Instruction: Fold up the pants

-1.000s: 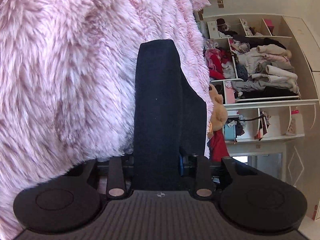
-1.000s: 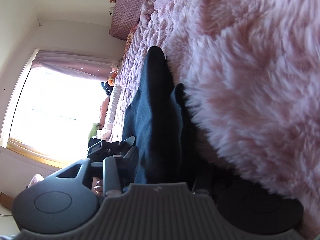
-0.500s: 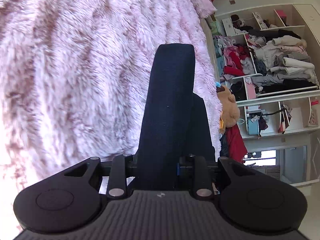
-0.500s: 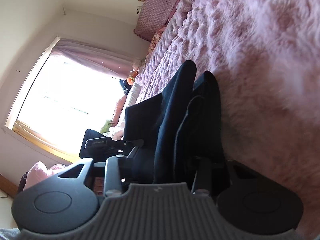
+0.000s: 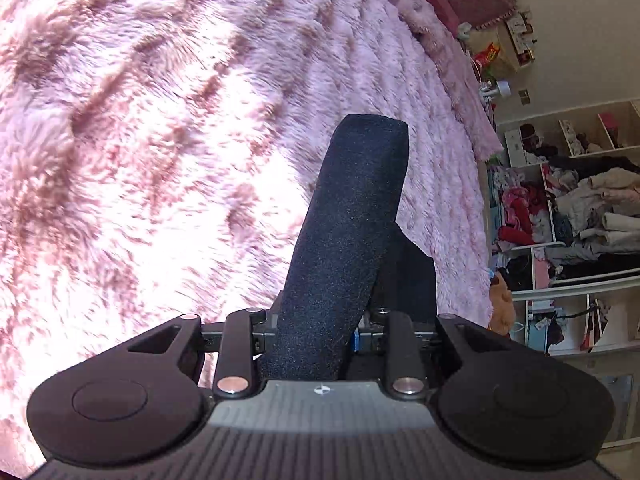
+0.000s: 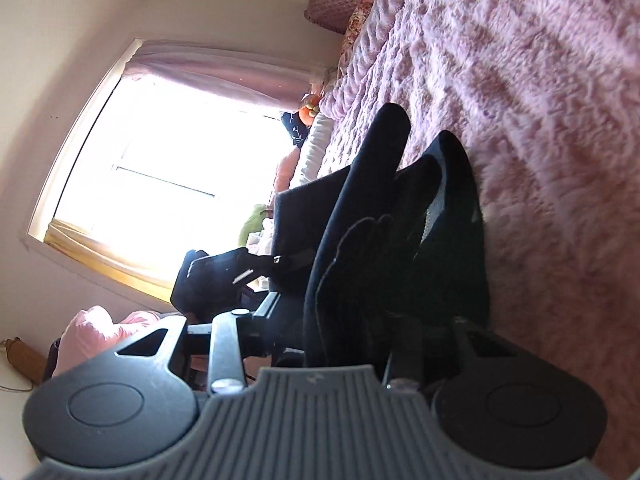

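1. Dark navy fabric pants (image 5: 352,232) are clamped in the left gripper (image 5: 320,320); a thick folded band of cloth is seen running up and forward from between its fingers
2. In the left wrist view the pants are held above the fluffy pink fur bedspread (image 5: 160,140); whether the far end of the band touches the bedspread cannot be told
3. A second, darker layer of the pants (image 5: 412,280) is seen just behind and to the right of the main band
4. The right gripper (image 6: 352,332) is closed on the same pants (image 6: 360,220); several bunched layers are seen standing up between its fingers
5. In the right wrist view the fluffy pink bedspread (image 6: 540,120) fills the right side, just beside the pants
6. The left gripper body (image 6: 212,276) is seen in the right wrist view, left of the pants, with cloth stretched across to it
7. White open shelving stuffed with clothes (image 5: 580,208) is seen at the right edge of the left view, well apart from the pants
8. A bright window with a mauve curtain (image 6: 160,160) is seen at the left of the right view
9. A pink quilted pillow (image 6: 340,0) lies at the far end of the bed
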Action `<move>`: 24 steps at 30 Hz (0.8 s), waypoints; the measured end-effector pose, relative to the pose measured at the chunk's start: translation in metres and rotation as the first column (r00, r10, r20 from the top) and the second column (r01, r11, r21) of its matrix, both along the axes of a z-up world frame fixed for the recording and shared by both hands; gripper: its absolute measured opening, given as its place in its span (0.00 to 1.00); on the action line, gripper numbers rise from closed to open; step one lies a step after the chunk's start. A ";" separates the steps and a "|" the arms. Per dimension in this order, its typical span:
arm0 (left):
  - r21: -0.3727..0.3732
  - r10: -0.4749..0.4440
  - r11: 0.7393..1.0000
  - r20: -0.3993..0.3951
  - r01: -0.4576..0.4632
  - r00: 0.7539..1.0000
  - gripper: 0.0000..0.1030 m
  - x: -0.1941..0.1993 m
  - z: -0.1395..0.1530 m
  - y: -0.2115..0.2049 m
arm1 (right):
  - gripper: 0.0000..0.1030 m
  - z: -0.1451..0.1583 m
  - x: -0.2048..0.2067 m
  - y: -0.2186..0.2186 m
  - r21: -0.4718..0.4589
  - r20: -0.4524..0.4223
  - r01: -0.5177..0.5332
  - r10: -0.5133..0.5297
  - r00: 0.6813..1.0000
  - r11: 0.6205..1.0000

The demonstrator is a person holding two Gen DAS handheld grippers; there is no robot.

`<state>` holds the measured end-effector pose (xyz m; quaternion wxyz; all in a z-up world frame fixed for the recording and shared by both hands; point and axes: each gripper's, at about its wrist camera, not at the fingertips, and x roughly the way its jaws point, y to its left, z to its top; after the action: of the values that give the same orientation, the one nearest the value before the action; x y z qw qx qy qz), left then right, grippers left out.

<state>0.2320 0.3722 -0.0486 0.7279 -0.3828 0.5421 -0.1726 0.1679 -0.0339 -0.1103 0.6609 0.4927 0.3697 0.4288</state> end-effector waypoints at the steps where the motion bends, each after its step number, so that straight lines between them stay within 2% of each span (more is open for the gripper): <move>1: -0.009 0.022 1.000 0.000 -0.022 1.000 0.29 0.001 -0.003 0.016 | 0.36 -0.004 0.002 0.016 0.024 -0.015 0.008 -0.008 1.000 1.000; 4: -0.041 0.050 0.998 -0.003 -0.050 0.999 0.30 0.007 -0.021 0.053 | 0.36 -0.019 0.006 0.057 0.015 -0.065 0.011 -0.010 0.998 1.000; 8: -0.055 0.077 0.995 -0.070 -0.081 0.995 0.29 0.020 -0.060 0.083 | 0.36 -0.032 0.008 0.087 0.011 -0.104 0.029 -0.027 0.994 1.000; 12: -0.116 0.140 0.983 -0.031 -0.143 0.990 0.30 0.027 -0.071 0.101 | 0.36 -0.027 0.019 0.107 0.070 -0.089 0.002 0.004 0.996 0.998; 14: -0.112 0.149 0.982 -0.022 -0.150 0.989 0.32 0.031 -0.074 0.105 | 0.36 -0.034 0.024 0.109 0.069 -0.113 -0.017 0.025 0.993 0.997; 16: -0.108 0.154 0.982 -0.038 -0.157 0.987 0.39 0.032 -0.080 0.108 | 0.36 -0.040 0.026 0.111 0.012 -0.145 -0.030 0.031 0.989 0.999; 17: -0.109 0.157 0.981 -0.037 -0.160 0.987 0.43 0.031 -0.082 0.112 | 0.36 -0.044 0.029 0.110 -0.051 -0.160 -0.045 0.037 0.986 0.998; 18: -0.098 0.169 0.981 -0.026 -0.170 0.985 0.50 0.028 -0.082 0.116 | 0.27 -0.048 0.031 0.109 -0.093 -0.160 -0.057 0.041 0.986 0.994; 19: -0.077 0.180 0.981 -0.008 -0.180 0.984 0.54 0.025 -0.081 0.121 | 0.27 -0.052 0.031 0.104 -0.102 -0.156 -0.069 0.053 0.986 0.992; 21: -0.014 0.198 0.980 0.010 -0.198 0.980 0.59 0.018 -0.074 0.132 | 0.29 -0.053 0.029 0.091 -0.119 -0.157 -0.096 0.077 0.985 0.988; 24: 0.020 0.231 0.973 0.006 -0.231 0.973 0.63 0.007 -0.065 0.144 | 0.38 -0.041 0.040 0.088 -0.196 -0.124 -0.110 0.087 0.988 0.974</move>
<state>0.2389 0.5158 -0.1136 0.7478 -0.4355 0.4944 -0.0817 0.2079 0.0537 -0.1514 0.6631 0.4278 0.4727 0.3922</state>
